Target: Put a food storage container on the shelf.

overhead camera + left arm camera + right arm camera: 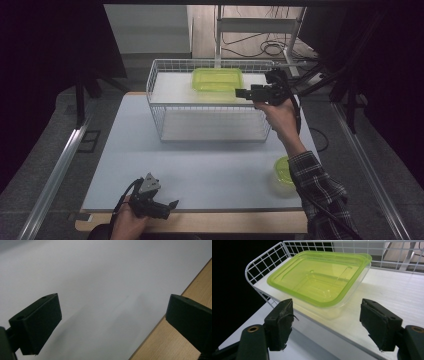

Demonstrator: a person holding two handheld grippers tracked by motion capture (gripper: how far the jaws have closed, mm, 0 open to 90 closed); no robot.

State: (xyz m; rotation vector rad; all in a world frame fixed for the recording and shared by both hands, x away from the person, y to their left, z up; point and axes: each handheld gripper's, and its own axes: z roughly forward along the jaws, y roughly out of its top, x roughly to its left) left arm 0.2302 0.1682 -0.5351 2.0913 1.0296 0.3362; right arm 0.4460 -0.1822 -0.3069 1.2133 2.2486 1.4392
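Observation:
A clear rectangular container with a yellow-green lid (217,80) (319,277) sits on the top shelf of a white wire rack (156,95) (260,263). My right gripper (240,93) (327,304) is held level at the container's right end, a little short of it. Its jaws are open, with nothing between the pads, and the container's near corner lies just beyond them. My left gripper (171,207) (115,297) rests low at the table's near edge, open and empty.
A round container with a green lid (283,171) stands on the grey table (200,165) (100,265) at the right, beside the person's plaid sleeve. The rack's lower shelf (210,125) holds nothing. A wooden strip (195,285) borders the table's near edge. Cables lie on the floor behind the rack.

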